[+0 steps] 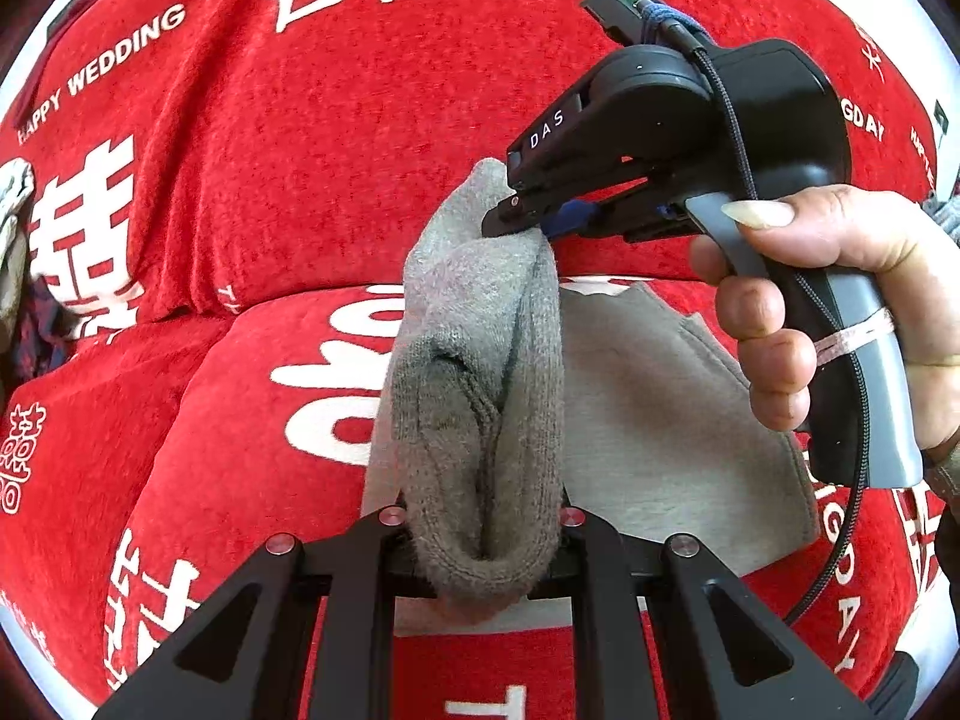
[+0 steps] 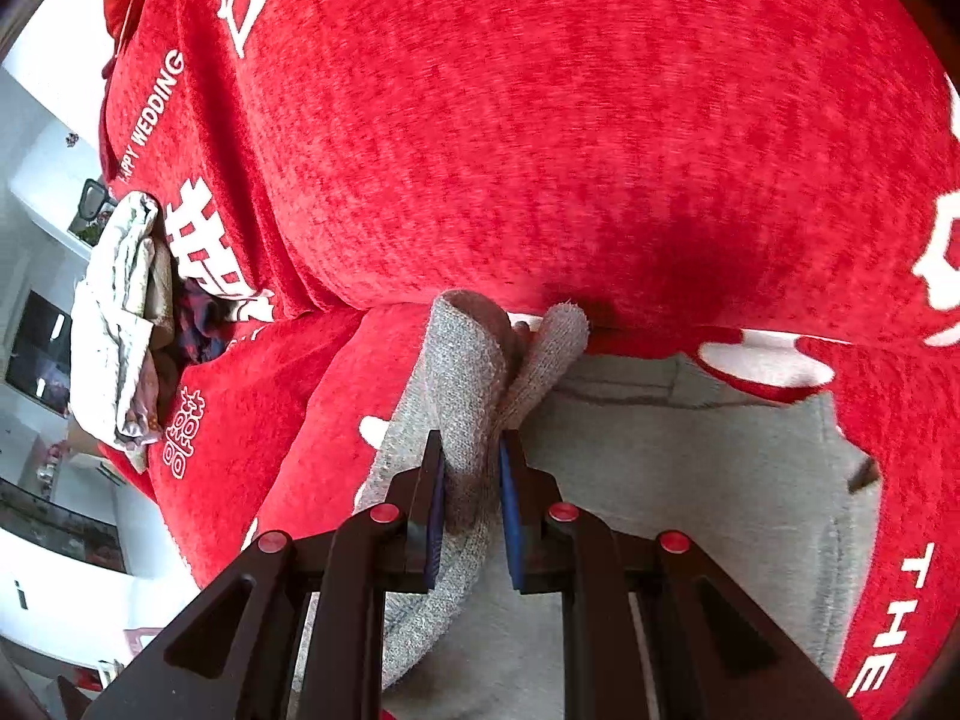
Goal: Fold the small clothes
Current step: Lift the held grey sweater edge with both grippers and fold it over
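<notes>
A grey knitted sock [image 1: 480,372] hangs stretched between both grippers above a red sofa. My left gripper [image 1: 483,531] is shut on the sock's near end, which bulges out between the fingers. My right gripper [image 1: 522,222] is shut on the sock's far end; in the right wrist view its blue pads [image 2: 510,516] pinch the sock [image 2: 468,420], whose free end curls up beyond my right gripper [image 2: 471,468]. A flat light grey garment [image 1: 660,420] lies on the seat below the sock and also shows in the right wrist view [image 2: 690,480].
The red sofa cover [image 1: 300,180] with white lettering fills both views. A pile of crumpled clothes [image 2: 126,324] lies at the left end of the seat. A room with white furniture [image 2: 36,360] shows past the sofa's left edge.
</notes>
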`<state>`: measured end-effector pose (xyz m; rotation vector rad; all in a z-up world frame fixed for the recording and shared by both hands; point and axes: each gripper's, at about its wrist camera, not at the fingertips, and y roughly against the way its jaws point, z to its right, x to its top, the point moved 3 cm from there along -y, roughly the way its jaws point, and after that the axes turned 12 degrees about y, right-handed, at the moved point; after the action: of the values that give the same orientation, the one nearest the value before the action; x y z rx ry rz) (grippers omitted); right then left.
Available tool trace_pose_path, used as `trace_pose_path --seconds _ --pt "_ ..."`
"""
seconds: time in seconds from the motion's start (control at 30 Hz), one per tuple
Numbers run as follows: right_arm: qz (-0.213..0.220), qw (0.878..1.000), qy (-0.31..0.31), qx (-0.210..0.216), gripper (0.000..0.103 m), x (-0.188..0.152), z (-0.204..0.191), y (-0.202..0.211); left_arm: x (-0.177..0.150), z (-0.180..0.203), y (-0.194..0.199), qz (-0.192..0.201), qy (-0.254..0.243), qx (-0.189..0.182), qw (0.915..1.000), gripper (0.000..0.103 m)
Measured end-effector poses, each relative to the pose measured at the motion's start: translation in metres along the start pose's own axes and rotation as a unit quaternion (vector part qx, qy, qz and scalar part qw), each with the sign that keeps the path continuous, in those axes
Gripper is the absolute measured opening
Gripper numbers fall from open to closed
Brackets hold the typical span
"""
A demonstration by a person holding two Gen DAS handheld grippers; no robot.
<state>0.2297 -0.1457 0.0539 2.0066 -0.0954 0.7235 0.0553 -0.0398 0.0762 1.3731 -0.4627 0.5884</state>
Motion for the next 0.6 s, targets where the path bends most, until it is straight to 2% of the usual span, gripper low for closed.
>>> trace_pose_path --seconds 0.6 --pt "0.018 1.000 0.008 0.020 0.018 -0.023 0.063 0.047 -0.007 0.089 -0.005 -0.001 -0.079 0.004 0.9969 0.017"
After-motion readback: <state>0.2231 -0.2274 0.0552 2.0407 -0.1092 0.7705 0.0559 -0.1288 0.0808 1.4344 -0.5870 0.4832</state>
